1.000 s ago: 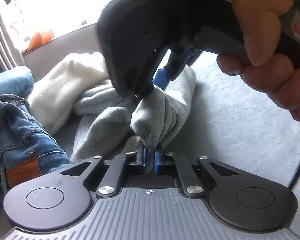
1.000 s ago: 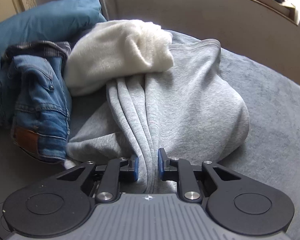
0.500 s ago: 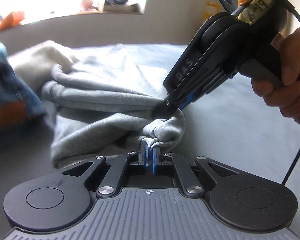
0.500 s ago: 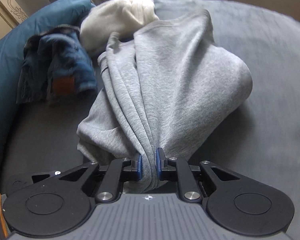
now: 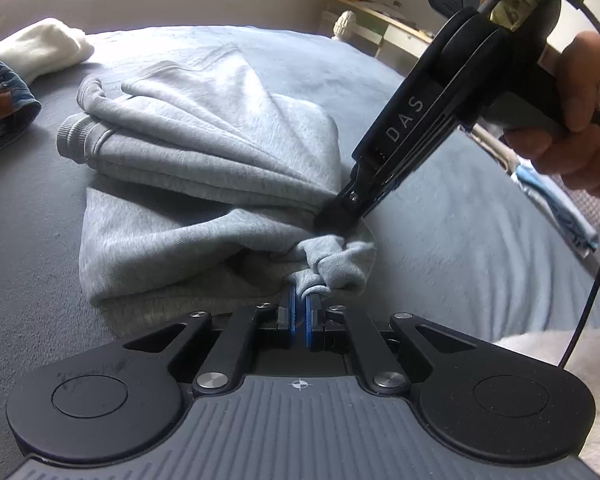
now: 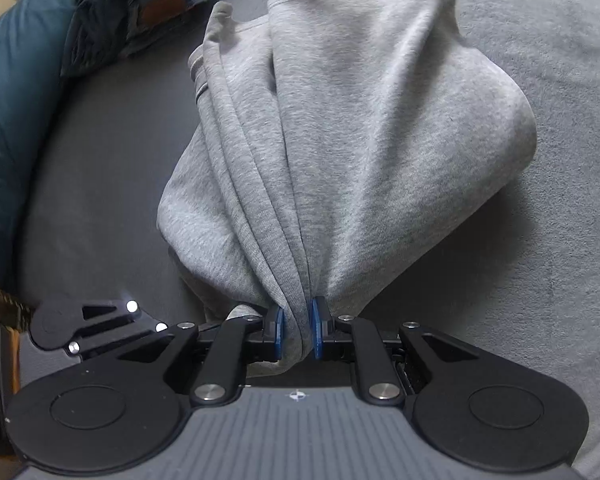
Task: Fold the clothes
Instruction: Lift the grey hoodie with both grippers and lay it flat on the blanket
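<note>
The sweatshirt (image 5: 204,168) lies bunched on the bed (image 5: 440,240). Jeans (image 5: 0,96) and a towel (image 5: 40,50) lie beyond its left side.

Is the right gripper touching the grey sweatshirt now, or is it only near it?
Touching. In the right wrist view the right gripper has its blue pads pressed on a bunched fold of the grey sweatshirt, with no gap on either side.

The right tongs (image 6: 296,330) pinch a gathered bunch of the grey sweatshirt (image 6: 352,120) between their blue pads (image 6: 315,328). From there the fabric fans out toward 12 o'clock over the grey bed (image 6: 560,240). At 10 o'clock a blue pillow (image 6: 16,100) lies beside crumpled jeans (image 6: 140,4). The left tongs (image 6: 96,320) show at 8 o'clock
</note>
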Motion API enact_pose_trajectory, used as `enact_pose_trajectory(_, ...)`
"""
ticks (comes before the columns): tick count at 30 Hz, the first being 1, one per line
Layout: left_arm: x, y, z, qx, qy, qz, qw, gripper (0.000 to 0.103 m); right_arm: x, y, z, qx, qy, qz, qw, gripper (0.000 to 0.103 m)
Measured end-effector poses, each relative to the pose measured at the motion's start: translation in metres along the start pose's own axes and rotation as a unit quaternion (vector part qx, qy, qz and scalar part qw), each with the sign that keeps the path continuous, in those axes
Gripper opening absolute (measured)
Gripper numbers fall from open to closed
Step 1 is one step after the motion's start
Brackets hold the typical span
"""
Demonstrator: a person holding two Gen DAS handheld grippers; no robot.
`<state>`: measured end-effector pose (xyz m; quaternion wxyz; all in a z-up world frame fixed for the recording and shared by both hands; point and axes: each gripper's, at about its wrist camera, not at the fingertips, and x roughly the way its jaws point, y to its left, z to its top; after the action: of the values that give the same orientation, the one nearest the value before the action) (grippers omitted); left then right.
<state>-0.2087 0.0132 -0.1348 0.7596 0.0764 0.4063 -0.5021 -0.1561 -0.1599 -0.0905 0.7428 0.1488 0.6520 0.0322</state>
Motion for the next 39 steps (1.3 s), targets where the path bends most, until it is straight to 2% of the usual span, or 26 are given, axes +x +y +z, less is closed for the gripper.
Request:
enact_pose_trajectory(4, -0.008, 0.004, -0.005, -0.008, -0.013, 0.013, 0.9998, 0.011, -0.018, 0.010, 0.000, -0.017, -0.043, 0.009, 0.999, 0.025)
enact_pose_trajectory(6, -0.009, 0.014, -0.004, -0.013, -0.020, 0.022, 0.9995, 0.021, -0.032, 0.011, -0.003, -0.019, -0.070, 0.021, 0.997, 0.029)
enact_pose_trajectory(9, -0.013, 0.014, -0.010, -0.018, -0.025, 0.038, 0.9988, 0.023, -0.049, 0.014, -0.013, -0.032, -0.119, 0.030, 0.992, 0.042)
enact_pose_trajectory(12, -0.022, 0.013, -0.016, -0.033, -0.037, 0.062, 0.9968, 0.027, -0.061, 0.012, -0.019, -0.046, -0.171, 0.035, 0.984, 0.049)
enact_pose_trajectory(16, -0.024, 0.023, -0.011, -0.060, -0.060, 0.108, 0.9906, 0.030, -0.051, 0.009, 0.005, -0.065, -0.219, 0.020, 0.973, 0.051)
enact_pose_trajectory(18, -0.026, 0.025, -0.004, -0.057, -0.070, 0.146, 0.9851, 0.033, -0.038, 0.013, 0.027, -0.087, -0.236, 0.006, 0.968, 0.061)
enact_pose_trajectory(20, -0.025, 0.027, 0.002, -0.043, -0.080, 0.179, 0.9797, 0.033, -0.022, 0.028, 0.050, -0.117, -0.235, 0.004, 0.965, 0.067)
enact_pose_trajectory(22, -0.020, 0.030, 0.011, -0.033, -0.088, 0.202, 0.9749, 0.033, 0.000, 0.048, 0.069, -0.149, -0.214, -0.011, 0.966, 0.073)
enact_pose_trajectory(25, 0.000, 0.033, 0.029, -0.009, -0.073, 0.205, 0.9759, 0.033, 0.032, 0.064, 0.086, -0.171, -0.176, -0.067, 0.967, 0.075)
enact_pose_trajectory(26, 0.008, 0.034, 0.034, 0.000, -0.066, 0.205, 0.9765, 0.033, 0.043, 0.065, 0.090, -0.171, -0.166, -0.091, 0.967, 0.072)
enact_pose_trajectory(27, 0.015, 0.034, 0.039, 0.005, -0.058, 0.209, 0.9763, 0.033, 0.051, 0.065, 0.092, -0.167, -0.158, -0.112, 0.967, 0.052)
enact_pose_trajectory(28, 0.022, 0.034, 0.042, 0.009, -0.050, 0.213, 0.9758, 0.033, 0.053, 0.059, 0.093, -0.155, -0.161, -0.118, 0.967, 0.042)
enact_pose_trajectory(30, 0.028, 0.036, 0.048, 0.000, -0.034, 0.215, 0.9760, 0.032, 0.046, 0.044, 0.090, -0.128, -0.177, -0.101, 0.971, 0.021)
enact_pose_trajectory(32, 0.031, 0.039, 0.051, -0.016, -0.029, 0.215, 0.9760, 0.032, 0.027, 0.031, 0.083, -0.096, -0.205, -0.085, 0.970, 0.015)
enact_pose_trajectory(35, 0.030, 0.041, 0.051, -0.027, -0.024, 0.211, 0.9769, 0.032, -0.011, 0.003, 0.063, -0.037, -0.253, -0.070, 0.964, 0.013)
enact_pose_trajectory(39, 0.029, 0.030, 0.044, -0.007, -0.012, 0.206, 0.9785, 0.032, -0.060, -0.060, 0.015, 0.067, -0.292, -0.027, 0.954, 0.011)
